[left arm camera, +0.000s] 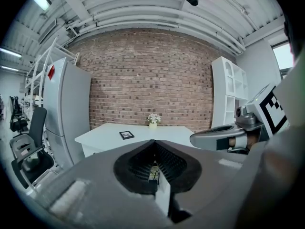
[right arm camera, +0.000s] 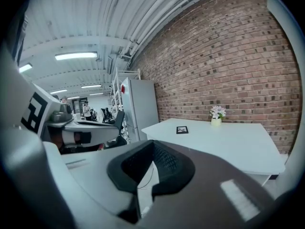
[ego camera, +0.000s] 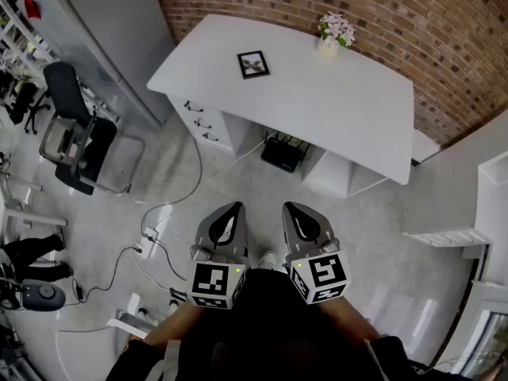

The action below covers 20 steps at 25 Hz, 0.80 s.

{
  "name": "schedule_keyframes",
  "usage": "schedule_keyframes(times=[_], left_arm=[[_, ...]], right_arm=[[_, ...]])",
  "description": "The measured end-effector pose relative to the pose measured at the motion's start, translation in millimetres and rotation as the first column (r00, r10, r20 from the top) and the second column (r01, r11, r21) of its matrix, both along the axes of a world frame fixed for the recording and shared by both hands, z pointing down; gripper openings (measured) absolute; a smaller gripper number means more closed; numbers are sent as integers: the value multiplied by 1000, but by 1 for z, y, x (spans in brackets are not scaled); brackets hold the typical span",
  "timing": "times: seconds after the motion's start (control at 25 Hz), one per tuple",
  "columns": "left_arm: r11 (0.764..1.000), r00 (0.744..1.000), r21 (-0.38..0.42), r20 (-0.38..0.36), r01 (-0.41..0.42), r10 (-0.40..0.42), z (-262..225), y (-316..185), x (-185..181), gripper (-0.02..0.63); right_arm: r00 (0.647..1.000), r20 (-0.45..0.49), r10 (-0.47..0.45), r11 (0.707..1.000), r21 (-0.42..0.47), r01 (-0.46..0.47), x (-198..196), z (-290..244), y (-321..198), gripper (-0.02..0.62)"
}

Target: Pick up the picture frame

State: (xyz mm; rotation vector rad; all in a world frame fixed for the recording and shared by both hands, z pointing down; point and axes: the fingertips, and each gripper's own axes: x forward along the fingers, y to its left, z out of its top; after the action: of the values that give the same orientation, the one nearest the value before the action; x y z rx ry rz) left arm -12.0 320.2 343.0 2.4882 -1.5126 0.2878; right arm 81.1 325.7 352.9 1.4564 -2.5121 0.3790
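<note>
A small black picture frame (ego camera: 253, 64) lies flat on the white desk (ego camera: 333, 109), far ahead of both grippers. It also shows small in the left gripper view (left arm camera: 126, 135) and the right gripper view (right arm camera: 182, 130). My left gripper (ego camera: 231, 210) and right gripper (ego camera: 295, 210) hover side by side over the floor, well short of the desk, pointing toward it. Both have their jaws shut with nothing between them (left arm camera: 154, 143) (right arm camera: 153, 144). A pot of pink flowers (ego camera: 336, 32) stands at the desk's back edge by the brick wall.
A black office chair (ego camera: 75, 125) and a tall grey cabinet (ego camera: 111, 30) stand to the left. Cables (ego camera: 163, 221) and a power strip trail across the floor. A black box (ego camera: 282, 153) sits under the desk. White shelving (ego camera: 492, 205) is on the right.
</note>
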Motion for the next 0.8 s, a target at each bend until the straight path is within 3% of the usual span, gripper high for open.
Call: schedule_keyframes(times=[0.4, 0.8], left_arm=[[999, 999, -11, -14, -50, 50, 10, -46, 7, -3], [995, 995, -15, -28, -94, 93, 15, -125, 0, -3]], right_arm=[[999, -30, 41, 999, -17, -41, 5, 10, -38, 2], [995, -55, 85, 995, -42, -88, -3, 19, -113, 2]])
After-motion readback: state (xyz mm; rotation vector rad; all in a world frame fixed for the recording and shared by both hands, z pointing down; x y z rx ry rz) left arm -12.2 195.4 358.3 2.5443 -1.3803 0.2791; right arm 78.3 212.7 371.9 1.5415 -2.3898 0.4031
